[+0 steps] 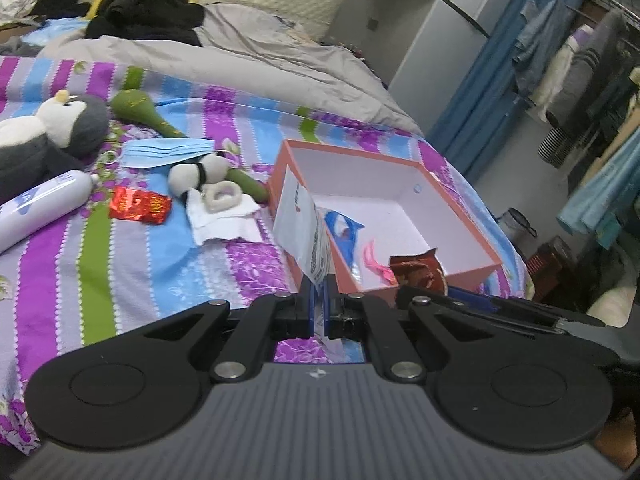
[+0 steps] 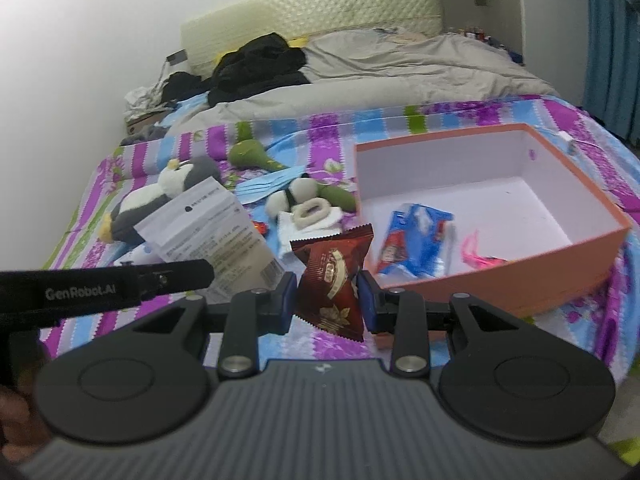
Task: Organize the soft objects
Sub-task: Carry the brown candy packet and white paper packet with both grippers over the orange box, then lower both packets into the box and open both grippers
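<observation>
The left gripper (image 1: 319, 300) has its blue pads pinched nearly together on the lower edge of a flat white plastic pouch (image 1: 302, 232) printed with small dark text. In the left wrist view the pouch stands roughly upright at centre frame, long axis vertical and leaning slightly left, beside the near-left wall of the open orange cardboard box (image 1: 416, 272) with a smooth white interior.

The right gripper (image 2: 327, 300) is partly closed, its pads pressing both sides of a dark red crinkled foil snack packet (image 2: 334, 280) with serrated ends. The packet's long axis runs up and down, top tilted a little right, just left of the box's near corner in the right wrist view.

Inside the box lie a glossy blue-and-white packet (image 2: 416, 240) and a small pink item (image 2: 476, 254) near the front wall.

On the striped purple, blue and green bedsheet (image 1: 96, 280), in the left half of the left wrist view, rest a grey-and-white plush penguin (image 1: 52, 132), a green gourd-shaped soft toy (image 1: 138, 110), a pleated blue face mask (image 1: 164, 152) and a shiny red foil wrapper (image 1: 138, 205).
</observation>
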{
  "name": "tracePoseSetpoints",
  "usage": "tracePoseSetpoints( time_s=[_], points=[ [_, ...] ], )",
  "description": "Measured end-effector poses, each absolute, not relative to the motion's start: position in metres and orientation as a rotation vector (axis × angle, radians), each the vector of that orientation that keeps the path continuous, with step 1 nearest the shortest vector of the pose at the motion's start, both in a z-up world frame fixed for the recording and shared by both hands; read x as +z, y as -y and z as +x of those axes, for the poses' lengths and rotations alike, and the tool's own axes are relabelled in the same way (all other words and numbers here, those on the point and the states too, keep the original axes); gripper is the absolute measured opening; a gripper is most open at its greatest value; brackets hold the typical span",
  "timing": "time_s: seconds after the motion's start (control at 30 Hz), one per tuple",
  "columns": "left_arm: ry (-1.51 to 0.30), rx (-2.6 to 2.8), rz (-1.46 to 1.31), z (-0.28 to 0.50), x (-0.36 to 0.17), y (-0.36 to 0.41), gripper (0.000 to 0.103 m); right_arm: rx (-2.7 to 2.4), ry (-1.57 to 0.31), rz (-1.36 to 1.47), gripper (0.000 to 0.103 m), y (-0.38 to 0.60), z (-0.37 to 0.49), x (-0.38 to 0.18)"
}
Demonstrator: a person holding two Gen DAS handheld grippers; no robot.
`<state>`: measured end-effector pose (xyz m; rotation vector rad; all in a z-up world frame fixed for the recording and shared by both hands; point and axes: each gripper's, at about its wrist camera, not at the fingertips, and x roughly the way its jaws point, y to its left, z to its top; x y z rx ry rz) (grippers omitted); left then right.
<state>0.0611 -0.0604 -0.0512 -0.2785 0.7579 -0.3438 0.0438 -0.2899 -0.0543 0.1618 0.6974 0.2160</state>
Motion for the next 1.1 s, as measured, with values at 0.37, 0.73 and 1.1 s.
tracePoseSetpoints(
  time_s=[0.37,0.73,1.1],
  points=[
    [-0.808,-0.453,-0.213,0.068,-0.058,0.11,0.005,0.123,-0.702,0.212,0.036,0.328,0.044,-0.058],
    [-0.822,-0.474,-0.192,0.127,-0.052,0.148,0.005,0.11,-0.741,0.235,0.036,0.36,0.096,-0.073],
    [-0.89,-0.489,-0.138,0.216,-0.069,0.19,0.005,0.061,-0.771,0.254,0.037,0.394,0.161,-0.095]
  ],
)
